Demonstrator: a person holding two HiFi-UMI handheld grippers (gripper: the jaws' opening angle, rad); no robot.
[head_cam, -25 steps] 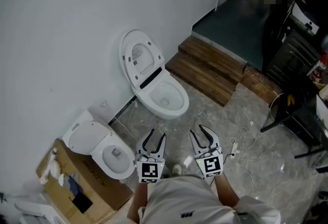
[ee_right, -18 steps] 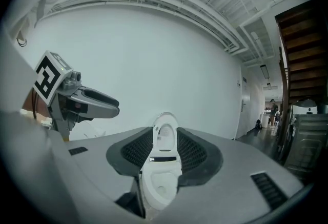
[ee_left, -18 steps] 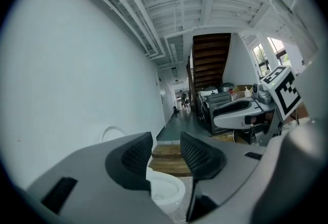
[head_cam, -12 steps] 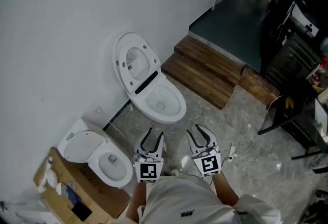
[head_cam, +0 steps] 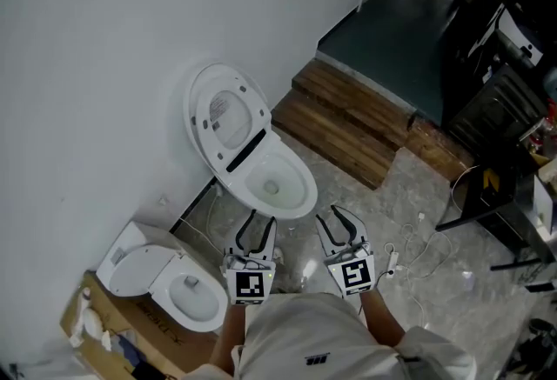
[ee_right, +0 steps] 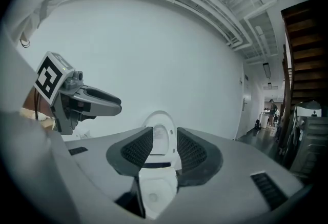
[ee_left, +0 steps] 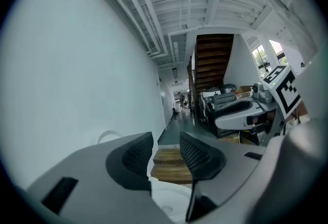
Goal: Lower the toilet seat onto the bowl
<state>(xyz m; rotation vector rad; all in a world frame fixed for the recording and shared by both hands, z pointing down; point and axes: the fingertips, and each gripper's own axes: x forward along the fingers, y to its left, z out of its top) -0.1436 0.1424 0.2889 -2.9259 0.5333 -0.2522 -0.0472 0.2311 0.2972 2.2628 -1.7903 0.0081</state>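
My left hand-held gripper (head_cam: 259, 218) and right hand-held gripper (head_cam: 334, 216) both have their jaws drawn together on nothing, just short of the white ceramic bowl (head_cam: 305, 187). The white oval plastic toilet seat (head_cam: 218, 113) stands raised against the wall at the floor's edge. If I knock it forward with closed jaws, I judge it could drop and slam. The right gripper view frames the seat dead ahead. The left gripper view looks past it to brown wooden steps (ee_left: 169, 162). Only the head view shows white cables (head_cam: 392, 258) near my feet.
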